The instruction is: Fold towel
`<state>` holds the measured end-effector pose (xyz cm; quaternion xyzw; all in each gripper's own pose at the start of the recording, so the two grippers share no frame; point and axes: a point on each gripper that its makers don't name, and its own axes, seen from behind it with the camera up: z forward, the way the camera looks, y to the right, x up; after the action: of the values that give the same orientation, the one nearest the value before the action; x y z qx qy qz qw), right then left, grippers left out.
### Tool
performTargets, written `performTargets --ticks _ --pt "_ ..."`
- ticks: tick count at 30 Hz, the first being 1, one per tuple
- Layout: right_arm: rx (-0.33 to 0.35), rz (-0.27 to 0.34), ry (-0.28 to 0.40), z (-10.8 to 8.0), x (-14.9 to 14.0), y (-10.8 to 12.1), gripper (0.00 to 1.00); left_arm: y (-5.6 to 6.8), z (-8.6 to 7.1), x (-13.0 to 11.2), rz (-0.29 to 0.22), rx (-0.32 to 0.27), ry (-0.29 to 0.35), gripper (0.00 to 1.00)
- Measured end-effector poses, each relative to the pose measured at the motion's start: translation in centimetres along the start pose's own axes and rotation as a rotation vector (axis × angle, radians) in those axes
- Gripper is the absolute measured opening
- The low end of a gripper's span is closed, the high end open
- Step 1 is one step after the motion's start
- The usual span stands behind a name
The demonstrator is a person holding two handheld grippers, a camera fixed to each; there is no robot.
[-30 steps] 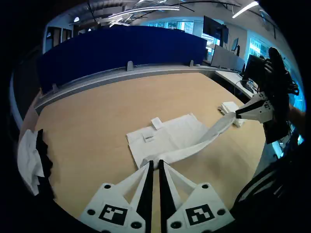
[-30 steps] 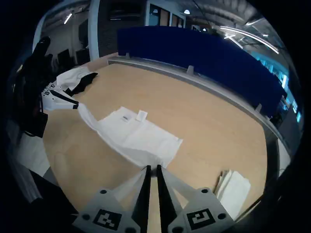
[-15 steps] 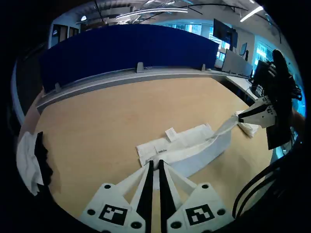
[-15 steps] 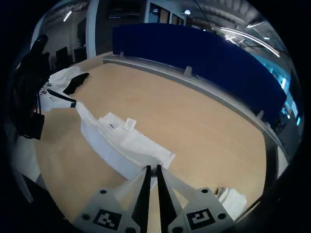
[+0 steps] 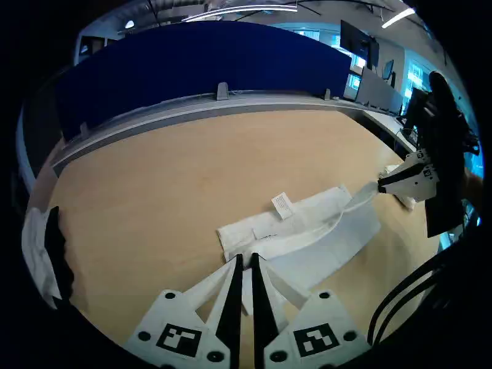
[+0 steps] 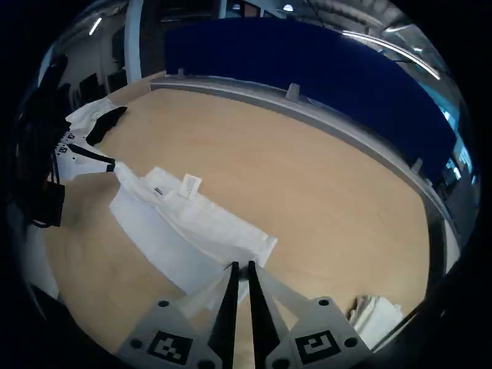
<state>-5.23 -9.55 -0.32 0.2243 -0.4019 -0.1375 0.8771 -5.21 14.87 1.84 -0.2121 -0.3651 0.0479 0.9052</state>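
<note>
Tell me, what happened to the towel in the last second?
The left gripper and right gripper carried the towel's lifted edge forward over the rest, doubling it into a narrower strip. Both stayed shut on that edge; its tag still faces up.

A wide light-wood table (image 5: pixel 172 178) spreads across the near ground. Along its far edge runs a grey rail (image 5: pixel 184 111), with a dark blue partition (image 5: pixel 197 64) standing just behind it. Long strip lights (image 5: pixel 246 9) hang under the open ceiling. On the far right, dark screens (image 5: pixel 353 42) stand near bright, bluish windows (image 5: pixel 411 72).
</note>
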Motion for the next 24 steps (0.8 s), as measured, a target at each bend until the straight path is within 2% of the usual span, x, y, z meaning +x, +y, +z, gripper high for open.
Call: performTargets --ticks 9,15,24 --pt "-0.017 0.033 -0.028 2.8 -1.3 0.1 0.11 -0.2 2.3 -0.9 -0.004 -0.001 -0.014 0.10" --pt "-0.048 0.040 -0.029 3.9 -1.6 0.5 0.13 -0.8 3.6 -1.9 0.023 0.026 -0.034 0.10" --pt "-0.083 0.038 -0.030 5.0 -1.5 1.0 0.17 -1.6 5.0 -1.8 0.047 0.058 -0.035 0.11"
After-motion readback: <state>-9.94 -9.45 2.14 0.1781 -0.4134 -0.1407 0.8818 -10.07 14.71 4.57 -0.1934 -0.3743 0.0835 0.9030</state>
